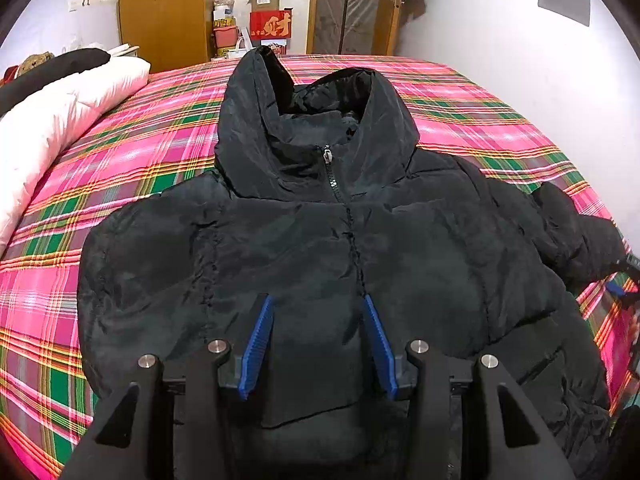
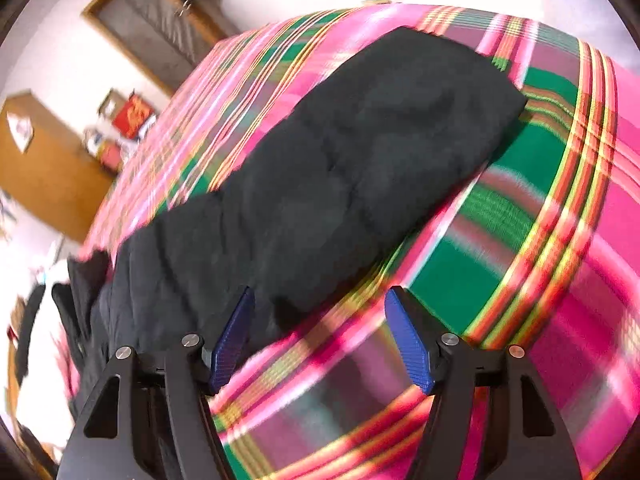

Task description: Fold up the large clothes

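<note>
Jacket [image 1: 304, 240]: black, puffy, hooded, zipped, flat on plaid bedspread [image 1: 120, 160]
Red box [image 1: 271, 24]: gold "财"
Left gripper [image 1: 318, 312]: spread, empty
Right gripper [image 2: 320, 304]: spread, empty, beside sleeve [image 2: 360, 152]

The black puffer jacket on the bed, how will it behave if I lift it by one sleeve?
The black puffer jacket looks quilted and puffy, so probably floppy and light for its bulk. Its sheeny shell may slip between the right gripper fingers. The hood would likely flop down.

Jacket [image 1: 320, 248] hem hidden behind gripper; plaid bedspread [image 2: 520, 240] motion-blurred.
</note>
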